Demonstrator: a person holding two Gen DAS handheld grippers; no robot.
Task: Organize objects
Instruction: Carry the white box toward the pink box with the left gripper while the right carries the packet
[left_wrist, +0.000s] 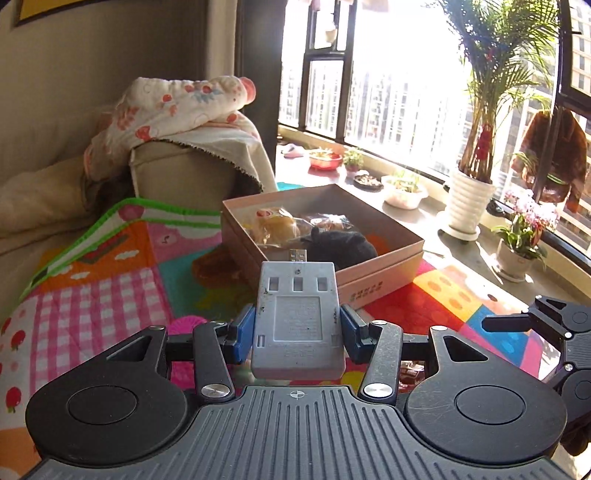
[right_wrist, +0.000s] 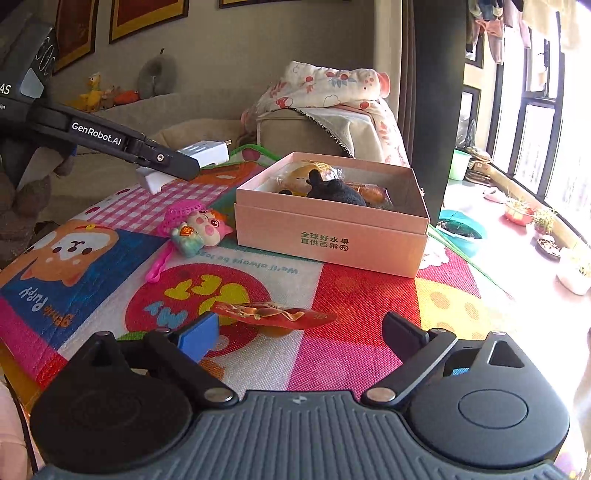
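Note:
My left gripper (left_wrist: 297, 328) is shut on a white USB charger (left_wrist: 297, 317) and holds it above the mat, short of the pink box (left_wrist: 384, 269). The charger (right_wrist: 201, 153) and the left gripper (right_wrist: 177, 162) also show at upper left in the right wrist view. The pink box (right_wrist: 328, 236) holds a black plush toy (right_wrist: 334, 192) and wrapped snacks (left_wrist: 277, 225). My right gripper (right_wrist: 301, 334) is open, low over the mat, with a red snack packet (right_wrist: 273, 314) lying between its fingertips. A pink pig toy (right_wrist: 199, 229) lies left of the box.
A colourful play mat (right_wrist: 351, 295) covers the surface. A beige sofa with a flowered blanket (right_wrist: 332, 88) stands behind the box. Potted plants (left_wrist: 469, 199) line the window sill on the right. The right gripper's arm (left_wrist: 554, 332) shows at the right edge of the left wrist view.

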